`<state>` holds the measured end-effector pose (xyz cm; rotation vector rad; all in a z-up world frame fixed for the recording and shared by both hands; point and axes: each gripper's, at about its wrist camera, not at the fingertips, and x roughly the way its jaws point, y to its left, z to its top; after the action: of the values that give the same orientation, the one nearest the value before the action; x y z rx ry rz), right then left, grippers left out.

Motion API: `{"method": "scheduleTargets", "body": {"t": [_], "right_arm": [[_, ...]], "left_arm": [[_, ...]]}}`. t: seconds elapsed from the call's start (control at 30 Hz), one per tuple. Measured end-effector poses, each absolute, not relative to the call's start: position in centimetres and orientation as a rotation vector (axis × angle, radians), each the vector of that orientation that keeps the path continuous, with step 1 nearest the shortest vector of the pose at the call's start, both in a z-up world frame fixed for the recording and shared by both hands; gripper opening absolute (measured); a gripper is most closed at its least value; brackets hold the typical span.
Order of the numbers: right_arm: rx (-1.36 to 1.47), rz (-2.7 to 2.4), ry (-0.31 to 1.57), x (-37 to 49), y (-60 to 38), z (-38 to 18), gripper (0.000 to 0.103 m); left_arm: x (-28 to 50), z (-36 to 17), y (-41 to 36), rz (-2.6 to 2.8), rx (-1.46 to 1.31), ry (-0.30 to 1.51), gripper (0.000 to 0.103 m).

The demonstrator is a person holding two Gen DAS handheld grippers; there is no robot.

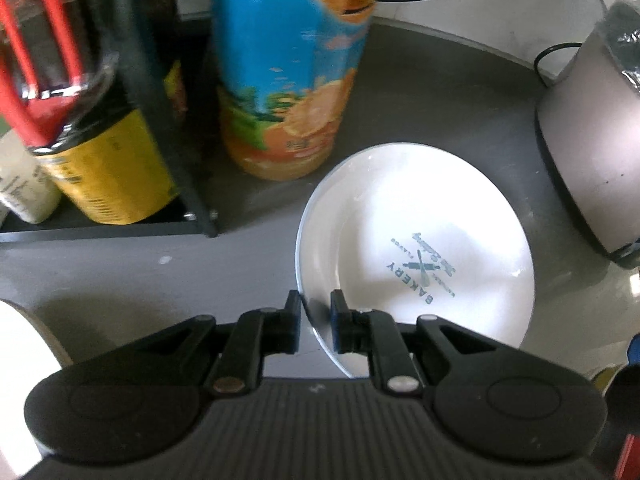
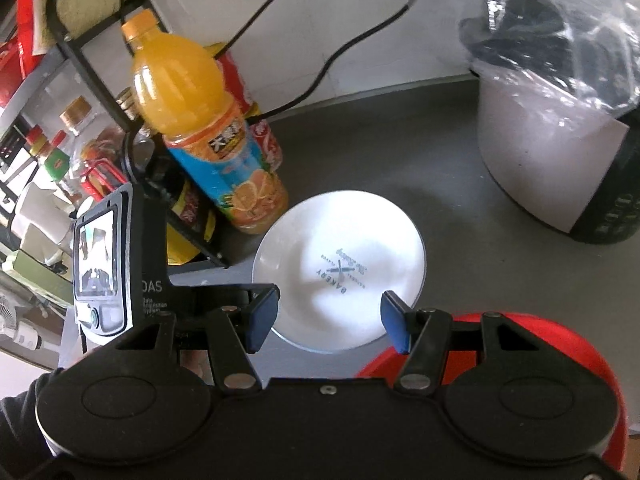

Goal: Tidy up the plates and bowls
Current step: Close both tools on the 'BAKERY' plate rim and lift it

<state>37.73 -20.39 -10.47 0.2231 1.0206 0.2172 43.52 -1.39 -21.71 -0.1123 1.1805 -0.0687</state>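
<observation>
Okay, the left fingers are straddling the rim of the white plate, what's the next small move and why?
Probably close the left gripper on the white plate rim. One finger sits outside the rim and one inside, with a gap still showing. The right gripper is open above the plate.

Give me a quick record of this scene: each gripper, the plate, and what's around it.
left gripper: fingers astride plate's near rim, grip not confirmed
right gripper: open, above the plate, holding nothing
plate: white, upright on grey counter
red dish: under right gripper
juice bottle: behind plate, beside rack
</observation>
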Motion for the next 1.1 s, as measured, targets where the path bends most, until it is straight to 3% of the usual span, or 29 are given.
{"method": "scheduleTargets", "body": {"t": [0.47, 0.63, 1.1], "right_arm": [[0.135, 0.204, 1.044, 37.0, -14.7, -13.0, 0.057], [0.047, 0.152, 1.005, 36.3, -12.6, -13.8, 0.065], [-0.054, 0.116, 0.956, 35.6, -10.5, -15.5, 0.064]], "left_arm": [[43.0, -21.5, 2.6, -0.049, -0.072, 1.202, 0.014], [42.5, -21.3, 4.3, -0.061, -0.063, 1.203, 0.014], [40.4, -20.9, 6.5, -0.079, -0.021, 1.213, 0.014]]}}
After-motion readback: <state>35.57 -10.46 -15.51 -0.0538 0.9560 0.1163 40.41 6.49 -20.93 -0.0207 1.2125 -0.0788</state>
